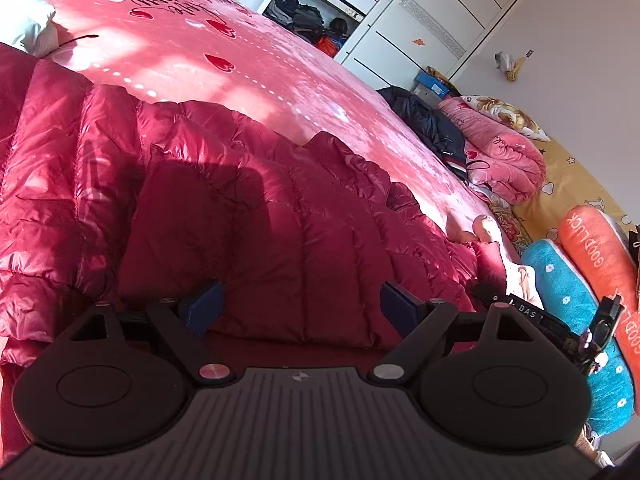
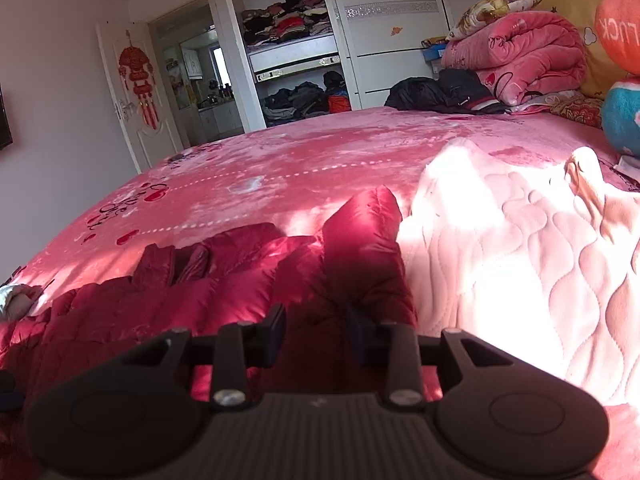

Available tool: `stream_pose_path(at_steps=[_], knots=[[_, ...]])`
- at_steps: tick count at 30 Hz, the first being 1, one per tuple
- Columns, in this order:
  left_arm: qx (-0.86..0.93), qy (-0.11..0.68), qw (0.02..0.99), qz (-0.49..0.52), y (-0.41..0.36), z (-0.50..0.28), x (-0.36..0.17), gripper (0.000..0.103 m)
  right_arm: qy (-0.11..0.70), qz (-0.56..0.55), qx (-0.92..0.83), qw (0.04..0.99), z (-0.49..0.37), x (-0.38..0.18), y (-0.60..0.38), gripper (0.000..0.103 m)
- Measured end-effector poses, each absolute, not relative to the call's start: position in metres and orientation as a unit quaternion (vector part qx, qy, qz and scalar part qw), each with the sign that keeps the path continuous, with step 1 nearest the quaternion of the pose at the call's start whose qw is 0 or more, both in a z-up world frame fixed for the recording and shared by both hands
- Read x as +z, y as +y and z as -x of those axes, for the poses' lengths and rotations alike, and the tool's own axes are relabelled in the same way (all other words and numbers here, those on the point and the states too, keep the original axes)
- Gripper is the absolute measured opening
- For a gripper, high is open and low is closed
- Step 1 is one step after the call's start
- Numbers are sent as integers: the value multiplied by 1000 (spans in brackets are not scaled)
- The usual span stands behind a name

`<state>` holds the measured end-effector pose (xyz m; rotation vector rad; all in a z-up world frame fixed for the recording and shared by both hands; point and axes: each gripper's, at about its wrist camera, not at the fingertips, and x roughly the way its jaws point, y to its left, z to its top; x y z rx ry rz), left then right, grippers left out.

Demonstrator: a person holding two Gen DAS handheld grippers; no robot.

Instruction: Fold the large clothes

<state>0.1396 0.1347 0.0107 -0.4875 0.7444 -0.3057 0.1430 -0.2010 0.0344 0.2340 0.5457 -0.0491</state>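
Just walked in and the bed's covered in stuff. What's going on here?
A person with a two-finger tool in each hand is folding a red puffer jacket spread on the pink bedspread. The left tool hovers open over the jacket, gripping nothing. The right tool has narrowed around a raised fold of the jacket; whether its pads already pinch it is unclear. A pale quilted garment lies beside the jacket.

"GOODLUCK" runs in white capitals along the orange pillow point(image 1: 596, 256); in the right wrist view only "LUCK" shows, upside down. A black strap point(image 1: 524, 309) reads "DAS". Cursive script on the pink bedspread point(image 1: 176, 12) is illegible.
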Motion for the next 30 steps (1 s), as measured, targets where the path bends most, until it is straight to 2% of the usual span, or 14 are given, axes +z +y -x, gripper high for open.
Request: stream_pose_path(at_steps=[6,13,16,17,19,21,23,30], knots=[[-146,369,889,229,136,-139,6,103,282,-111,-50,952,-155,5,-209,15],[-144,370,892,215,135,-132,7,103,269,-89,-56,957,-150,-1,-202,14],[-143,369,894,211,133,-128,11,103,275,-82,-57,956,-147,4,-198,18],[-141,367,895,211,132,-126,14,103,277,-83,-58,956,-145,7,-197,20],[-132,358,900,209,132,-123,18,103,276,-89,-54,956,-138,15,-194,33],[-119,345,908,205,134,-116,25,103,270,-95,-47,957,-128,24,-191,70],[-96,329,917,203,138,-108,32,103,262,-86,-49,960,-114,34,-185,84],[22,269,937,223,165,-66,56,103,263,-135,-45,954,-58,55,-175,91]])
